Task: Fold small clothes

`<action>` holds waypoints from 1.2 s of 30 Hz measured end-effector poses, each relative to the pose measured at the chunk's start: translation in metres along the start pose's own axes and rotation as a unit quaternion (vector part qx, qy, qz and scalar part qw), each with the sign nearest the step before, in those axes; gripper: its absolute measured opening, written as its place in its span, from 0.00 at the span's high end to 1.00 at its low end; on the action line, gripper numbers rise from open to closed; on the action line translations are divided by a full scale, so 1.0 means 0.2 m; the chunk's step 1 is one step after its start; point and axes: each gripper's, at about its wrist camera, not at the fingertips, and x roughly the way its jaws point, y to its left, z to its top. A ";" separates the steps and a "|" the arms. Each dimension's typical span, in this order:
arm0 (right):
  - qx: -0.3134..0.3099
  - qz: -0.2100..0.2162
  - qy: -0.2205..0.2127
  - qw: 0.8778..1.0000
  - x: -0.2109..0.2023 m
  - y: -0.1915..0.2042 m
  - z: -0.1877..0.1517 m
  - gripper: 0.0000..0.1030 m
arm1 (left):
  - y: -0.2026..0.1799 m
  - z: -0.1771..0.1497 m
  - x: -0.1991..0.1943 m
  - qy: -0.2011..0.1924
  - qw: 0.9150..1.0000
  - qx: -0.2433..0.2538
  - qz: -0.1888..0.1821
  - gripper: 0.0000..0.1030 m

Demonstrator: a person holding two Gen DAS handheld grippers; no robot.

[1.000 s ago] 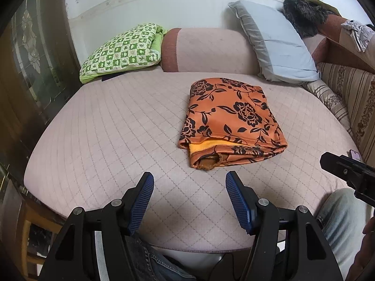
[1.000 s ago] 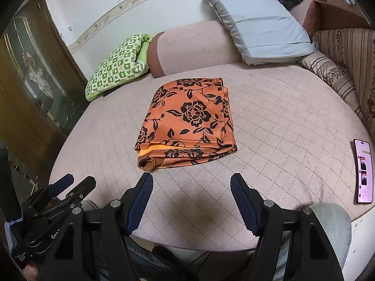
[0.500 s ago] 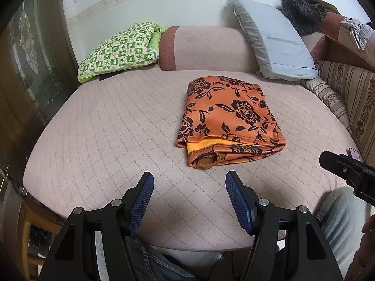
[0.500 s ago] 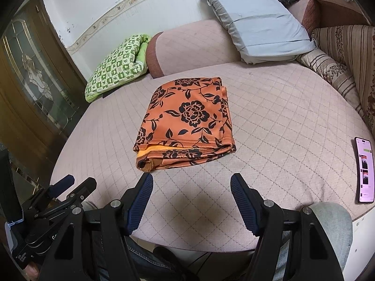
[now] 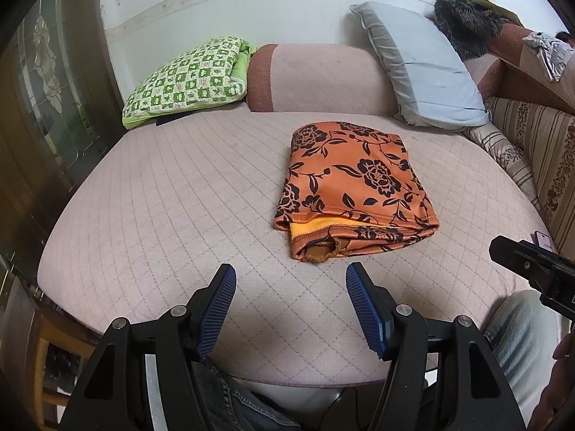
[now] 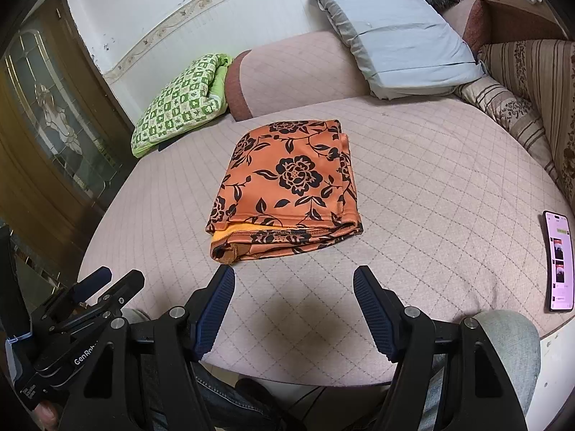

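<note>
The orange floral garment (image 5: 354, 186) lies folded mid-bed (image 5: 172, 194), nearer the right edge, probably finished. Left gripper (image 5: 291, 309) and right gripper (image 6: 294, 310) hang over the near edge, fingers apart, empty.

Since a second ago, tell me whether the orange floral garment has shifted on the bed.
No. The orange floral garment keeps its place against the green checked pillow and phone.

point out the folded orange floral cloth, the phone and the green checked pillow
folded orange floral cloth (image 6: 291, 179), right wrist view, on its top face at the big flower
phone (image 6: 559, 262), right wrist view, mid-screen
green checked pillow (image 5: 187, 75), left wrist view, middle of its checked face
</note>
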 end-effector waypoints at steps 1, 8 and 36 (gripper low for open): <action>0.000 0.000 0.000 1.000 0.00 0.00 0.00 0.32 | 0.00 0.00 0.00 0.000 1.000 0.001 0.001 0.38; 0.001 -0.001 0.001 1.000 0.00 0.00 0.00 0.32 | 0.01 0.00 0.01 0.002 1.000 0.001 0.000 0.38; -0.004 -0.007 -0.010 1.000 -0.03 -0.01 0.05 0.32 | 0.04 0.02 0.01 0.003 1.000 0.003 -0.002 0.38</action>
